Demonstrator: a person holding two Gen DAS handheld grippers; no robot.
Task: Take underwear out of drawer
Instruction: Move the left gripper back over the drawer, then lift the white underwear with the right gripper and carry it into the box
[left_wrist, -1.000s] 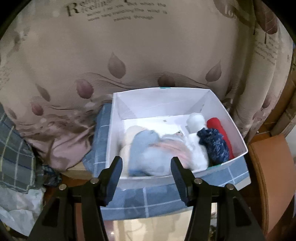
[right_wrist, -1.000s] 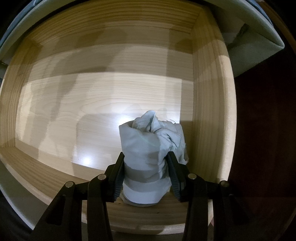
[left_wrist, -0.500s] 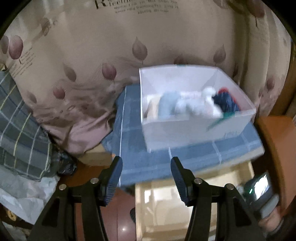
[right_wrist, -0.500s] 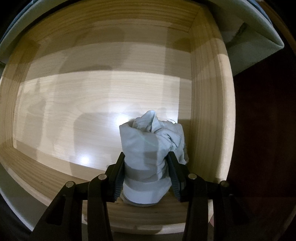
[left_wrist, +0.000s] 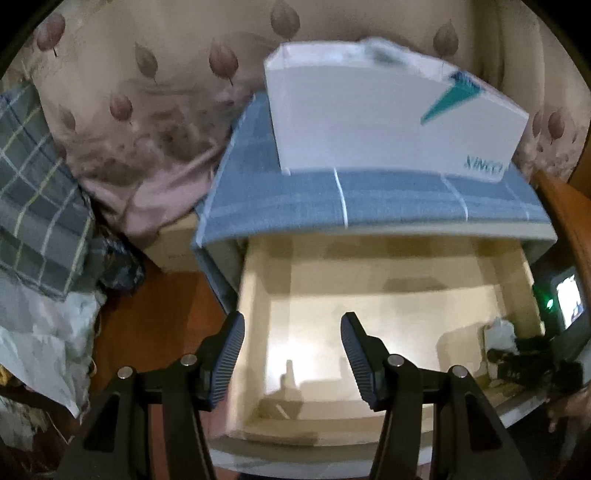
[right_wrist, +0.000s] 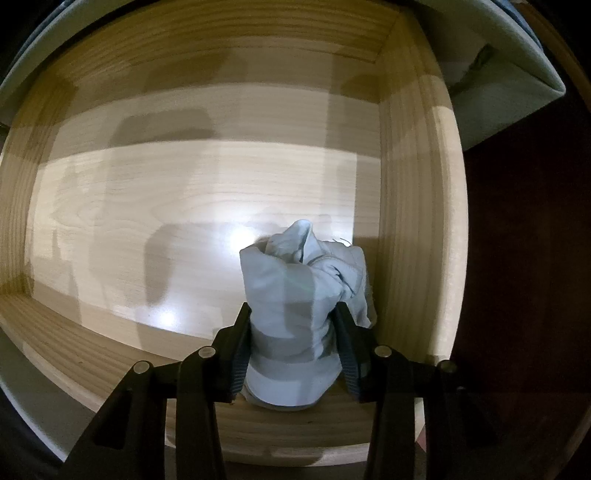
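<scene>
A: Underwear first, where is it? Start from the left view.

B: In the left view a pale bundle (left_wrist: 500, 330) lies in the near right corner of the open drawer (left_wrist: 369, 332), but it is small and partly hidden, so I can't say there what it is. What has changed is the left gripper (left_wrist: 291, 356): a second ago it looked into the white box (left_wrist: 388, 122) of rolled clothes on the blue checked cloth (left_wrist: 369, 195); now it looks down into the drawer below, and the box shows only its front wall.

A: Its fingers?

B: Spread wide, nothing between them.

A: And on the right?

B: The right gripper (right_wrist: 293, 349) points down into the same corner. The rolled grey underwear (right_wrist: 299, 306) stands between its fingers, against the drawer's right wall, its lower end apparently still low inside the drawer. The pads press its sides, and that view has barely changed.

A: So what does that mean for the job?

B: I'd judge the grasp is made and the lift not yet begun. The left hand looks free to come for another piece, though the drawer floor elsewhere is bare.
</scene>
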